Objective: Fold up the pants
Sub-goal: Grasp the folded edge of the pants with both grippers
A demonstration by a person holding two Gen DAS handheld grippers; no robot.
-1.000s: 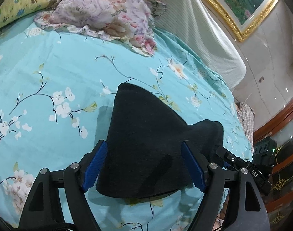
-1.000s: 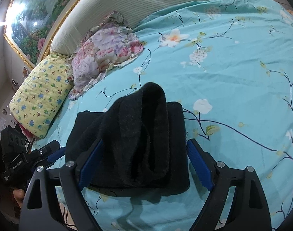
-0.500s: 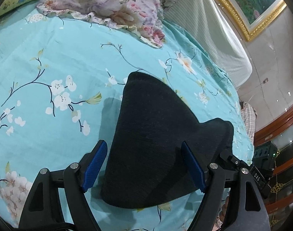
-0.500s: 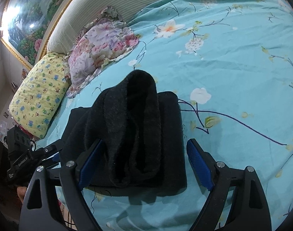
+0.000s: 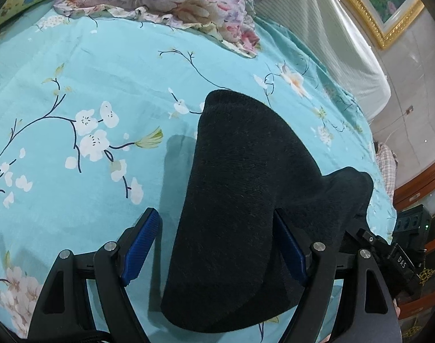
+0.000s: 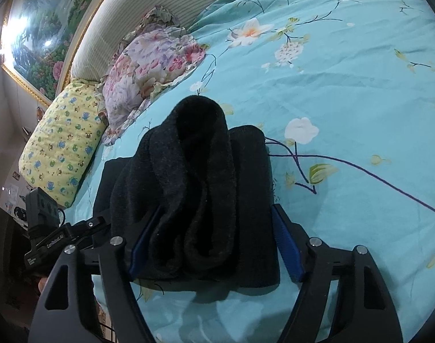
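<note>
The black pants (image 5: 240,200) lie folded into a thick bundle on the turquoise floral bedsheet (image 5: 89,91). In the left wrist view my left gripper (image 5: 217,245) is open, its blue-padded fingers (image 5: 140,245) spread either side of the bundle's near end, the left pad clear of the cloth. In the right wrist view the pants (image 6: 200,188) show a raised rolled fold in the middle. My right gripper (image 6: 214,243) is open and straddles the bundle's near edge. The other gripper (image 6: 54,237) shows at the left there.
A floral pillow (image 6: 149,65) and a yellow patterned pillow (image 6: 60,145) lie at the head of the bed by the striped headboard (image 6: 160,3). A gold-framed painting (image 5: 383,3) hangs on the wall. Wooden furniture (image 5: 417,188) stands beyond the bed's right edge.
Both grippers have moved in closer along the pants, so the bundle fills more of each view. Both stay open. The bundle looks unchanged in shape.
</note>
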